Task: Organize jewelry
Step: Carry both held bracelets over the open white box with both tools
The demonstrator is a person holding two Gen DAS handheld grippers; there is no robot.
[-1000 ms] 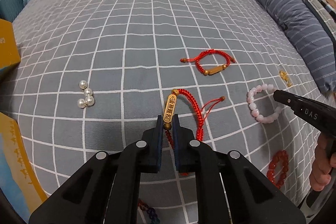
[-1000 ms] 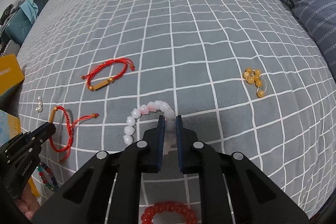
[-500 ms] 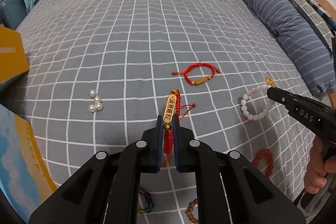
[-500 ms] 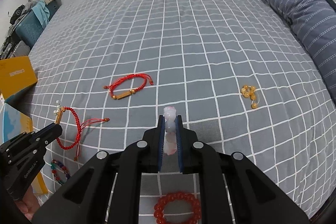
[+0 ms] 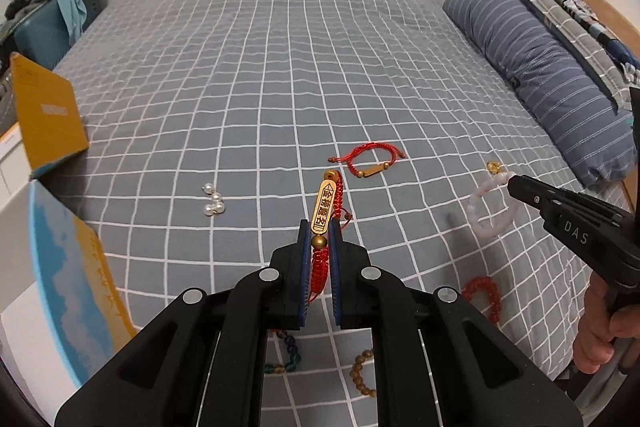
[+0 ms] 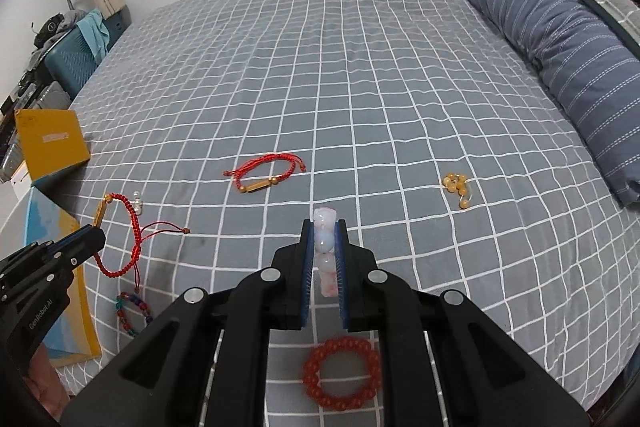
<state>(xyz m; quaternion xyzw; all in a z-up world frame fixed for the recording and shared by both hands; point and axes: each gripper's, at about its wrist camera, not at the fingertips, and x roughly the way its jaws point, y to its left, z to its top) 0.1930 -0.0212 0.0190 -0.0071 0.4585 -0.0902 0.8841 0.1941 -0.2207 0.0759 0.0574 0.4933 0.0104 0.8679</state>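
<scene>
I'm over the bed, its grey checked cover reaching to a striped pillow on the right. My left gripper is clamped on a red cord bracelet, lifted clear of the cover with its gold tag pointing forward. My right gripper is closed on a pink bead bracelet, also raised. Another red cord bracelet lies ahead, a red bead bracelet below my right fingers, pearls to the left.

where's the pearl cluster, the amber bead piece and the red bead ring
pearl cluster (image 5: 213, 203), left wrist view, middle pearl.
amber bead piece (image 6: 456, 183), right wrist view, bunched beads.
red bead ring (image 6: 341, 372), right wrist view, left arc of beads.
</scene>
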